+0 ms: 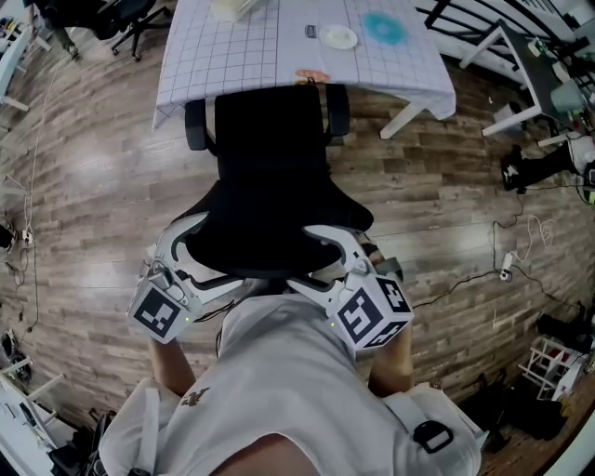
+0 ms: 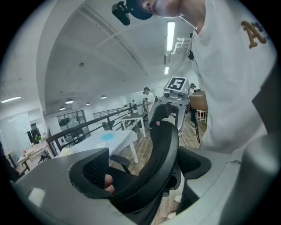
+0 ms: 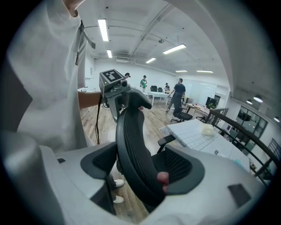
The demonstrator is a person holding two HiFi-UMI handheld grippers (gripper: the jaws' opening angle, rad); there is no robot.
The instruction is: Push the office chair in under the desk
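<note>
The black office chair (image 1: 270, 177) stands in front of me, its seat and armrests at the near edge of the desk (image 1: 251, 56), which wears a white grid cloth. My left gripper (image 1: 191, 244) clamps the left end of the backrest's top edge. My right gripper (image 1: 330, 244) clamps the right end. In the left gripper view the curved backrest (image 2: 164, 149) runs between the jaws of the left gripper (image 2: 140, 171). In the right gripper view the backrest (image 3: 131, 140) fills the gap of the right gripper (image 3: 142, 169). Each gripper shows at the far end of the other's view.
On the desk lie a white plate (image 1: 340, 37) and a blue round thing (image 1: 383, 28). White table frames (image 1: 502, 65) and floor cables (image 1: 507, 270) are to the right. Another black chair base (image 1: 121, 19) stands at the far left.
</note>
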